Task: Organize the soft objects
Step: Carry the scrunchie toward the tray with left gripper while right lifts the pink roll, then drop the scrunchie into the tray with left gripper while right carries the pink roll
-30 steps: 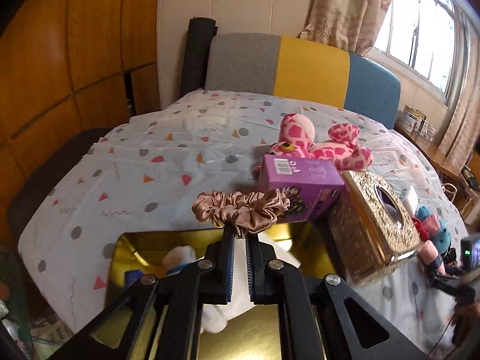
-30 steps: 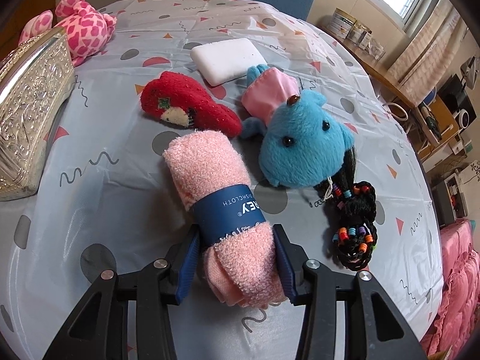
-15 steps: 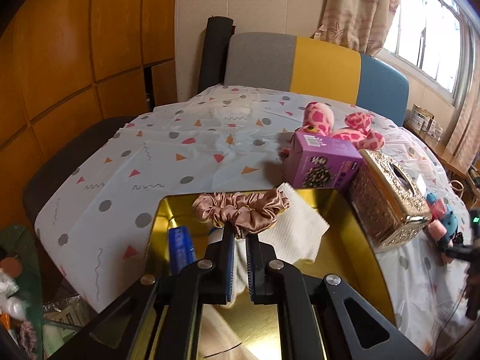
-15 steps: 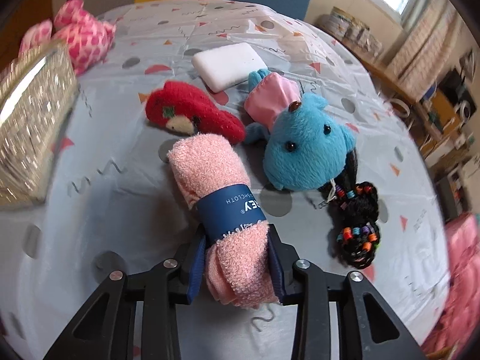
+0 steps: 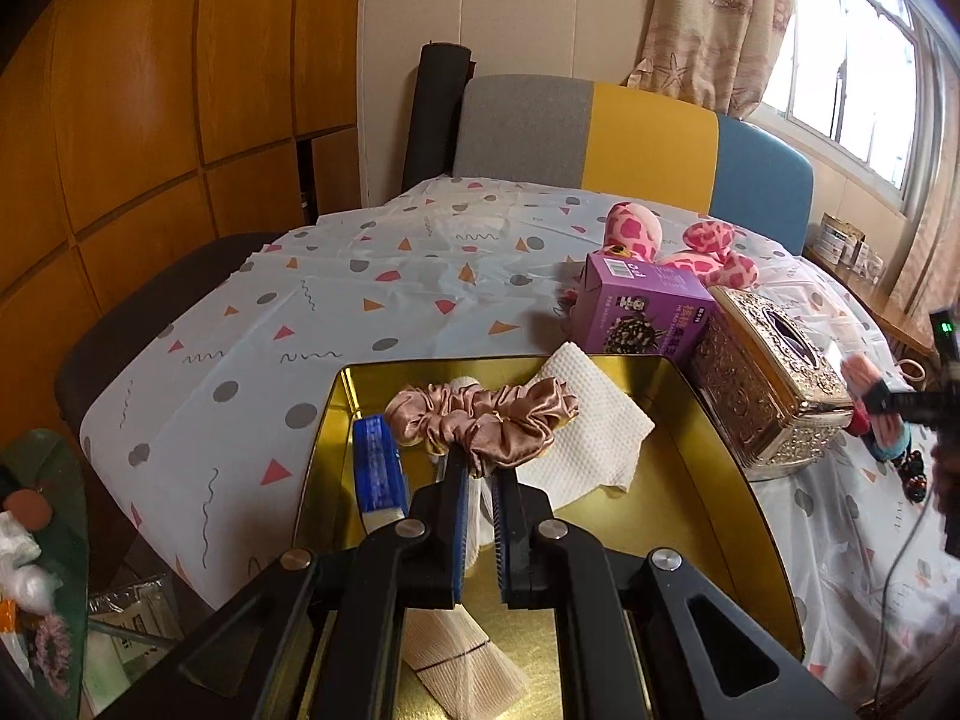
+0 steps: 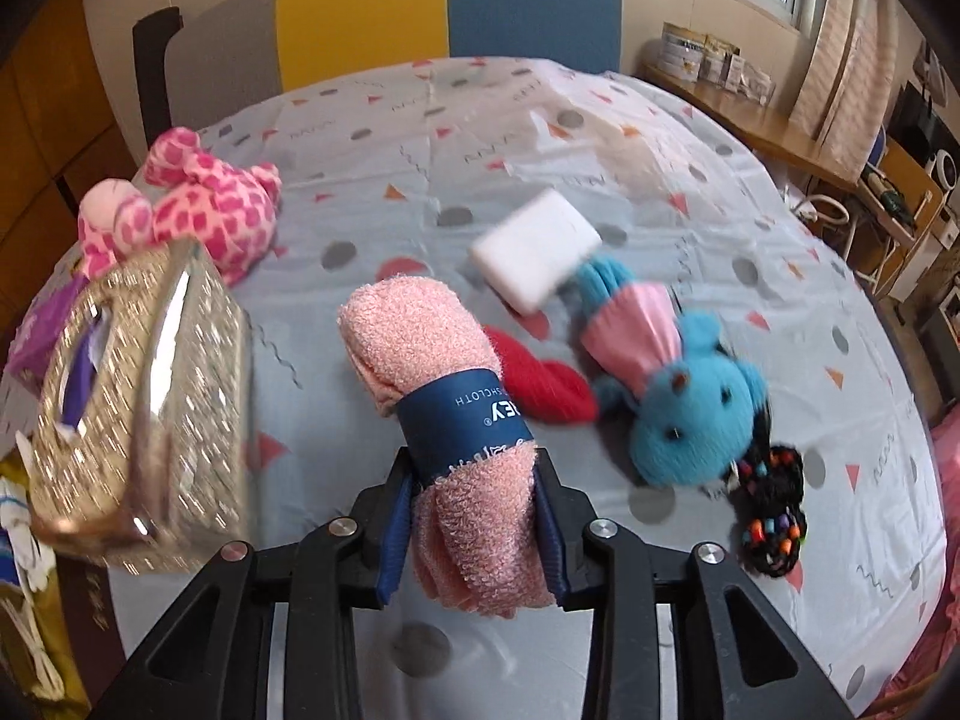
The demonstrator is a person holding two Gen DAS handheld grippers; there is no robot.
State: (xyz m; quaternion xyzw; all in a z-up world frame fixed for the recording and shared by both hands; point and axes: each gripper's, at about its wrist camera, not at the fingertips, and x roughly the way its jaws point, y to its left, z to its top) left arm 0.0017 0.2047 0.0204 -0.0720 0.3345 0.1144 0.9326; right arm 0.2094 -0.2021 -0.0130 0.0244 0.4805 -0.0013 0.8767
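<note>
blurred by motion in the right wrist view: gold tissue box (image 6: 144, 420), white block (image 6: 536, 248), blue plush (image 6: 690, 402). red plush (image 6: 543, 384) half hidden behind the pink rolled washcloth (image 6: 444, 420). in the left wrist view, right tongs (image 5: 900, 405) smeared and cut off at the edge; folded beige cloth (image 5: 462, 654) partly covered; print on the purple box (image 5: 645, 312) too small to read.

Worktop (image 6: 480, 138) under patterned cloth carries gold tray (image 5: 708, 420), tissue box (image 5: 774, 378), purple carton (image 5: 642, 312), plush toys (image 6: 690, 402) and white pad (image 6: 537, 249).
</note>
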